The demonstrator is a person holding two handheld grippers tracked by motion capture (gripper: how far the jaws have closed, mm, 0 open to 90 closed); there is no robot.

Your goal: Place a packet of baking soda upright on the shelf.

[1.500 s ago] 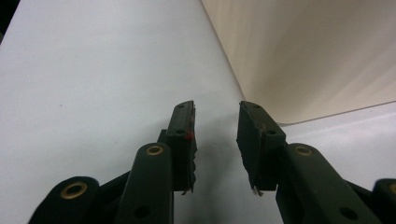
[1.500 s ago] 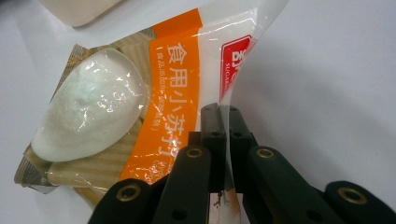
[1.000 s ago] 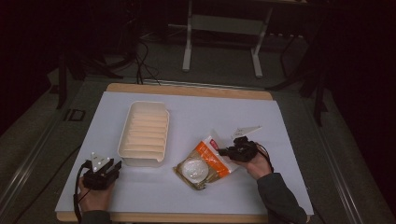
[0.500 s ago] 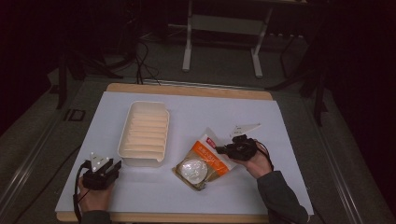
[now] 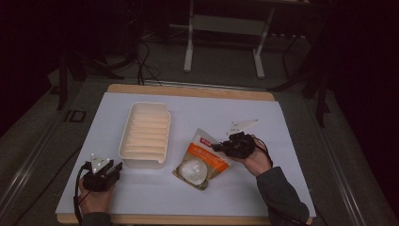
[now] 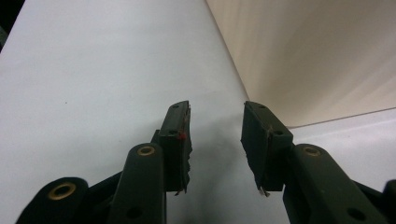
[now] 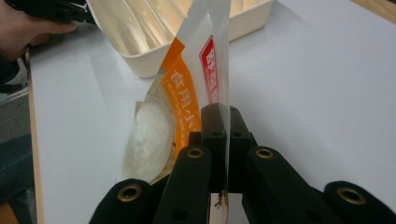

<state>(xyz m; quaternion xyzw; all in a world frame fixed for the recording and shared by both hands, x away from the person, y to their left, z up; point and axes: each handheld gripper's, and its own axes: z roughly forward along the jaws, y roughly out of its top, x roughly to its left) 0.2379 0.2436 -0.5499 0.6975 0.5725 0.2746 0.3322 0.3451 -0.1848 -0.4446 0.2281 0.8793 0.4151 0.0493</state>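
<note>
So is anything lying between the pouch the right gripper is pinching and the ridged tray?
Nothing visible does. The right gripper is shut on the pouch, and bare white table separates it from the tray.

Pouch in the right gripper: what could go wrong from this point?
The right gripper pinches only the thin edge of the pouch, so the film may slip out or tear, since the white contents sit low in the bag. The pouch lies close to the cream tray and could bump it when swung. The left gripper is open and gives no support.
</note>
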